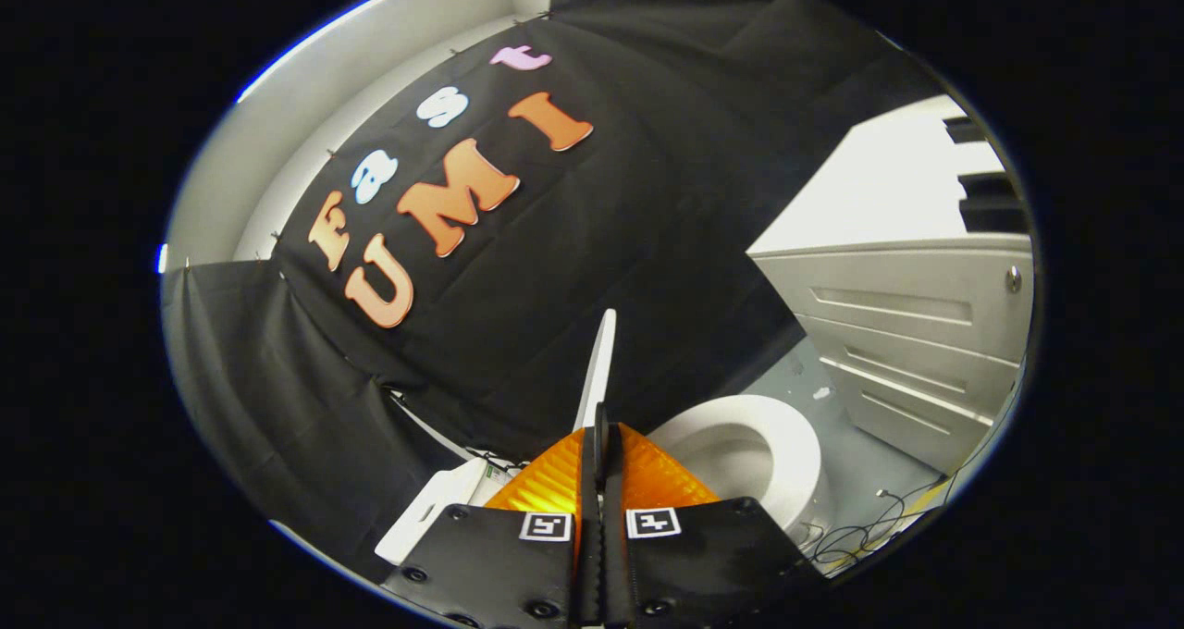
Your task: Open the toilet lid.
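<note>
The gripper (599, 453) was closed on the toilet lid (598, 370), its two fingers pressed together with only the thin edge of the lid caught between them. The lid was seen edge-on as a narrow white blade that rose straight ahead of the fingertips, standing upright and reaching up in front of the black cloth wall (647, 222) beyond.

Just to the right of the fingers and a little below them sat the toilet bowl (754, 449), white and uncovered, with its rounded seat ring open to view. To the left of the fingers, low and close, lay a white boxy part of the toilet, probably the tank (435, 509), though too little of it showed to be sure.

Beyond the bowl, farther right, stood a pale grey cabinet (911, 333) with several drawer fronts and a small round metal knob near its top corner. The floor (860, 462) between bowl and cabinet was light grey. Thin dark cables (865, 527) trailed loosely across it near the bowl, to the right of the fingers.
</note>
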A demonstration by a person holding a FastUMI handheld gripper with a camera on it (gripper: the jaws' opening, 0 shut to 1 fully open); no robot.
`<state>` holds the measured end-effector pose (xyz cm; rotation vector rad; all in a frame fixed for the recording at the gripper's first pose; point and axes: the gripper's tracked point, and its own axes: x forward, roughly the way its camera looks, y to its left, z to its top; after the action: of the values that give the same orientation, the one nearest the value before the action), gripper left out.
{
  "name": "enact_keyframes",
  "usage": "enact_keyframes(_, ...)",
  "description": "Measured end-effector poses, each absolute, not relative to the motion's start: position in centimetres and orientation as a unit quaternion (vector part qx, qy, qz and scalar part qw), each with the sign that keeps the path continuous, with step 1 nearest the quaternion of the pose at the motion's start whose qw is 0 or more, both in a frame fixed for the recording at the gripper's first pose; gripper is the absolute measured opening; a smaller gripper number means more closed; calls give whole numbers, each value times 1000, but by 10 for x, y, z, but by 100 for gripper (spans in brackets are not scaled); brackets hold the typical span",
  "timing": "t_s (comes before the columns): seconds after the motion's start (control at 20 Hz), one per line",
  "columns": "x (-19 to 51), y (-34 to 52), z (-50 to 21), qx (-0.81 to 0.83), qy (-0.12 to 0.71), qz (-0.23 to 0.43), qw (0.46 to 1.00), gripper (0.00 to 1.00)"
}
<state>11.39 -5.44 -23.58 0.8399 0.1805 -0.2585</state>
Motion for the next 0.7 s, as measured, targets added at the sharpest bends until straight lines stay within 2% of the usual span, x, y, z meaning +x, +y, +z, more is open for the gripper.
enact_keyframes(0.7, 147, 19, -160, 280, 115, -79, 950, 8)
